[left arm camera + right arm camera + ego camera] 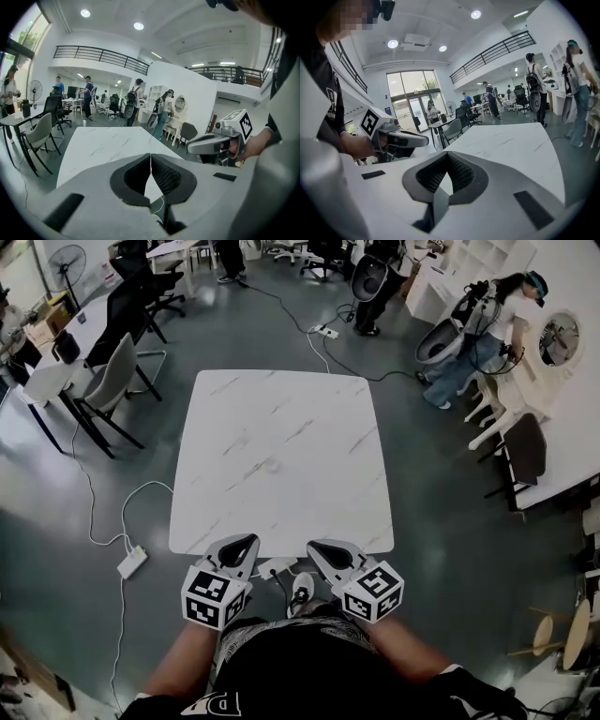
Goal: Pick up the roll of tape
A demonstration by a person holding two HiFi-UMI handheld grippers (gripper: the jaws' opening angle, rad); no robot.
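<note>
1. While nothing is grasped yet, left gripper (247, 544) and right gripper (320, 548) hang at the marble table's (281, 409) near edge, jaws closed, empty.
2. Faint ring near table middle: likely the roll of tape (272, 465), untouched.
3. Whole pick remains.

floor (441, 512): grey, glossy | table (281, 456): white marble | chairs (108, 381): grey | ceiling lights (138, 26): round, lit
</note>
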